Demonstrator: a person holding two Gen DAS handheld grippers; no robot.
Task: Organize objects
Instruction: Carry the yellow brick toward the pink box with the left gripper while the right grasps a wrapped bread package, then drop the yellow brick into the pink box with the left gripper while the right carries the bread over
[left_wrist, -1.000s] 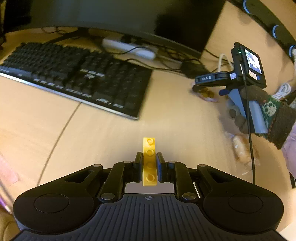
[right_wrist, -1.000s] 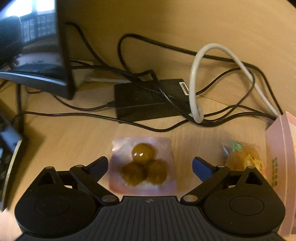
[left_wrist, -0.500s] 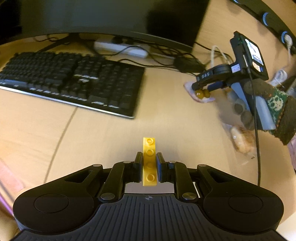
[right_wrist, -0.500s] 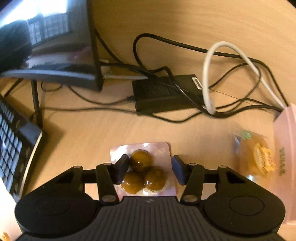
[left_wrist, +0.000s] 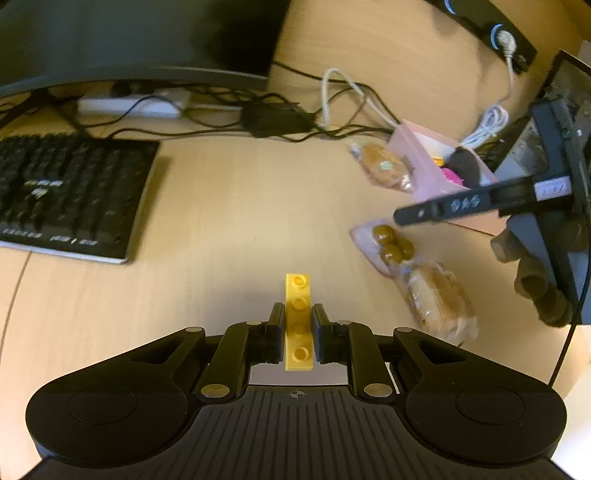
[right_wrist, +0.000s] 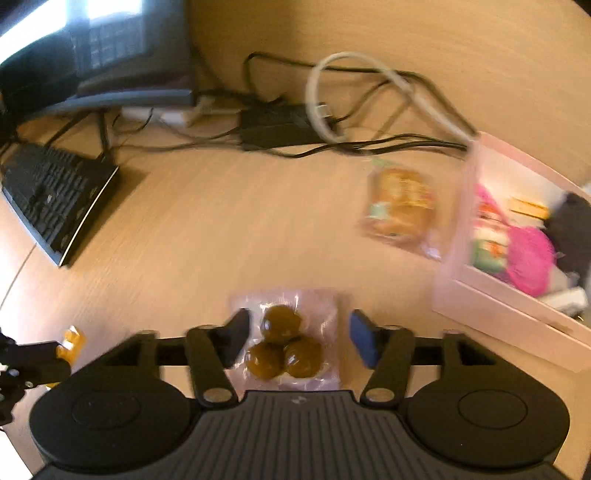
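Note:
My left gripper (left_wrist: 298, 313) is shut on a yellow studded brick (left_wrist: 297, 291), held lengthwise above the wooden desk. In the right wrist view that brick (right_wrist: 72, 341) shows at the far left edge. A clear packet of three brown balls (right_wrist: 284, 343) lies between the fingers of my right gripper (right_wrist: 299, 328), whose jaws are opening. The blue right pad stands a little off the packet's edge. From the left wrist view the packet (left_wrist: 388, 247) sits just under the right gripper's finger (left_wrist: 436, 212). An open pink box (right_wrist: 491, 310) holding several items stands to the right.
A wrapped bun (left_wrist: 439, 295) lies beside the ball packet, another (right_wrist: 402, 206) near the pink box (left_wrist: 424, 166). A black keyboard (left_wrist: 70, 195) fills the left. A monitor, a black power brick (left_wrist: 277, 118) and tangled cables line the back.
My right gripper closed on the ball packet, carried it back and to the right, away from the cables, then its jaws widened. My left gripper swung right with the brick; the pink box came into view.

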